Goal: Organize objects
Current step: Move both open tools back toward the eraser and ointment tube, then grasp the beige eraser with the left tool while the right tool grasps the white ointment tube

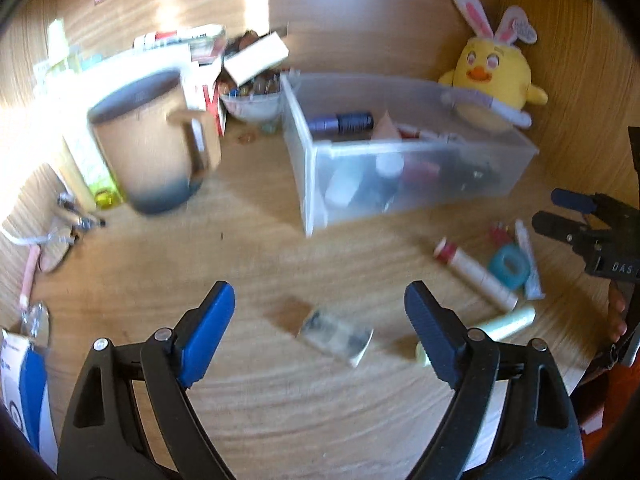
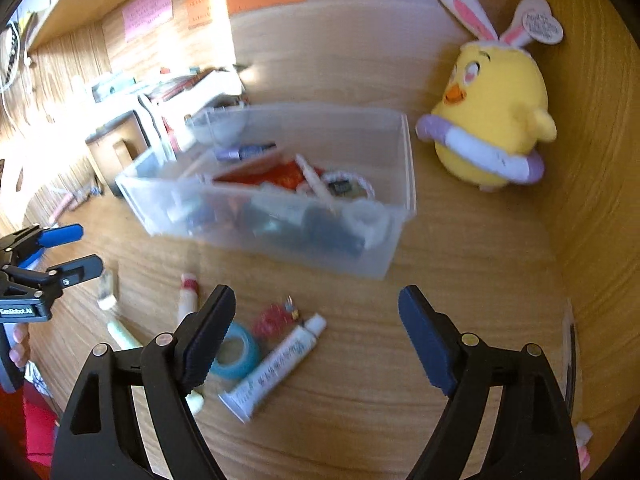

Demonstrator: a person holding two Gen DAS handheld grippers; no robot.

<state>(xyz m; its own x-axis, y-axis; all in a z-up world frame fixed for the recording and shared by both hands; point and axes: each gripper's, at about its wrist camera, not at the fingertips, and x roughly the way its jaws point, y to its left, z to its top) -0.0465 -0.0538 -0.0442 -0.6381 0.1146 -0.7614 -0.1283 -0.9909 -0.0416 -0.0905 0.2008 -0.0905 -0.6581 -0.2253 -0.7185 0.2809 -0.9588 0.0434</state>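
Note:
A clear plastic bin with several small items stands on the wooden desk. My left gripper is open and empty above a small clear packet. A pale green tube, a white stick with a red cap, a teal tape roll and a white tube lie loose in front of the bin. My right gripper is open and empty above the desk, right of the white tube. It also shows in the left wrist view.
A beige mug stands at left with boxes and a bowl of small things behind it. A yellow chick plush sits behind the bin. Glasses lie at far left. A red hair tie lies near the tape.

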